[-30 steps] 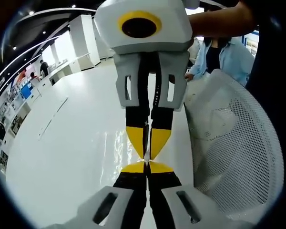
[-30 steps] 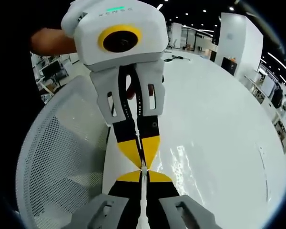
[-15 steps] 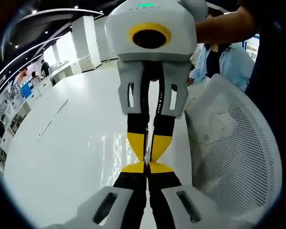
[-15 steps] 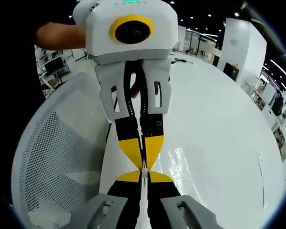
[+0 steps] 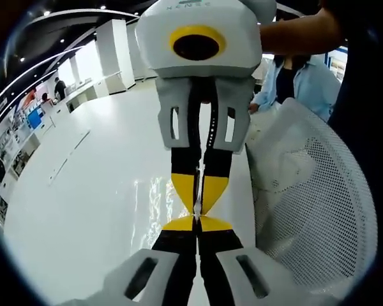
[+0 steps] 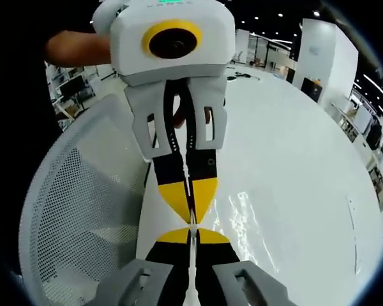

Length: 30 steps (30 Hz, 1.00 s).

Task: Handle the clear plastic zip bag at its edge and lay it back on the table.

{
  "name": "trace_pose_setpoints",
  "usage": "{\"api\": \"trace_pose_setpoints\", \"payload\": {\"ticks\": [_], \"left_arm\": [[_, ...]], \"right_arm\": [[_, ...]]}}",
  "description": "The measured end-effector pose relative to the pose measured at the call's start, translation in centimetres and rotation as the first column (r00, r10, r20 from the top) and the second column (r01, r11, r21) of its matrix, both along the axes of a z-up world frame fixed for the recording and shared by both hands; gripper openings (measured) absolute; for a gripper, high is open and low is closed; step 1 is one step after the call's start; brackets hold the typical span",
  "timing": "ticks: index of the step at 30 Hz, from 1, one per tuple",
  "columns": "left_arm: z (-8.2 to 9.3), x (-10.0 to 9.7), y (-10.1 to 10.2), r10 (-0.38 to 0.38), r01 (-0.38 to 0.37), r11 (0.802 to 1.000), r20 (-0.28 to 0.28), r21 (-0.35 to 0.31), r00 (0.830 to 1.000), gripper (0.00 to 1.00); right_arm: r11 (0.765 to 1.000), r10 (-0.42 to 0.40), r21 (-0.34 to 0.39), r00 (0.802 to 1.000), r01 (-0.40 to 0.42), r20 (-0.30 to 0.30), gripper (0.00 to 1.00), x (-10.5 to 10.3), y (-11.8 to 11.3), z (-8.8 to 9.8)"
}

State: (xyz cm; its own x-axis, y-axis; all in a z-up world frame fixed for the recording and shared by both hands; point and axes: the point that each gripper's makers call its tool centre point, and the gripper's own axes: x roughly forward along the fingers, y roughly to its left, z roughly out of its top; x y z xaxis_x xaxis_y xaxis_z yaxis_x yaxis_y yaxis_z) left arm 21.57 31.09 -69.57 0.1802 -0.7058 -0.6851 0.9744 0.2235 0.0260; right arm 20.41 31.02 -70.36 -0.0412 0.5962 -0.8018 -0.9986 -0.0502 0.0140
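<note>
My two grippers meet tip to tip over the white table (image 5: 76, 191), both shut on the edge of the clear plastic zip bag (image 5: 150, 194). In the left gripper view my left gripper (image 5: 196, 220) rises from below and the right gripper (image 5: 197, 209) comes down from above, yellow pads pinched together. The bag's film shows as faint glints beside the tips. In the right gripper view my right gripper (image 6: 191, 233) meets the left gripper (image 6: 191, 220), with the bag (image 6: 241, 210) glinting to the right above the table (image 6: 293, 153).
A white mesh chair back (image 5: 313, 204) stands close beside the table edge, seen again as the mesh chair back (image 6: 76, 204). A person in a light blue shirt (image 5: 306, 73) stands behind it. Far desks and white pillars line the room.
Both grippers stay shut on the bag's edge, tip to tip. The views have shifted only slightly; the bag's glints have moved a little.
</note>
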Motion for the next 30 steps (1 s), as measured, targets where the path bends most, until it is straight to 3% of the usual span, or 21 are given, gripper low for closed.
{"api": "trace_pose_setpoints", "payload": {"ticks": [3, 13, 15, 17, 30], "left_arm": [[0.29, -0.15, -0.01, 0.005, -0.005, 1.0, -0.006, -0.011, 1.0, 0.0], [0.17, 0.1, -0.03, -0.003, 0.003, 1.0, 0.004, -0.006, 1.0, 0.0], [0.03, 0.01, -0.01, 0.055, -0.055, 0.998, -0.057, -0.01, 0.997, 0.0], [0.1, 0.28, -0.08, 0.038, -0.038, 0.999, -0.03, -0.008, 0.999, 0.0], [-0.49, 0.02, -0.15, 0.009, -0.007, 0.999, -0.034, 0.046, 0.999, 0.0]], "right_arm": [[1.0, -0.025, 0.009, 0.999, 0.025, -0.023, 0.0, -0.09, -0.15, 0.08], [1.0, -0.027, -0.004, 1.0, 0.027, -0.008, 0.0, 0.14, -0.15, 0.01], [0.999, -0.038, -0.011, 0.999, 0.038, -0.015, 0.0, 0.18, -0.19, -0.05], [0.999, -0.043, -0.013, 0.999, 0.043, -0.013, 0.0, 0.36, -0.23, -0.11], [0.997, -0.033, -0.068, 0.999, 0.032, -0.011, 0.0, -0.02, -0.08, -0.76]]}}
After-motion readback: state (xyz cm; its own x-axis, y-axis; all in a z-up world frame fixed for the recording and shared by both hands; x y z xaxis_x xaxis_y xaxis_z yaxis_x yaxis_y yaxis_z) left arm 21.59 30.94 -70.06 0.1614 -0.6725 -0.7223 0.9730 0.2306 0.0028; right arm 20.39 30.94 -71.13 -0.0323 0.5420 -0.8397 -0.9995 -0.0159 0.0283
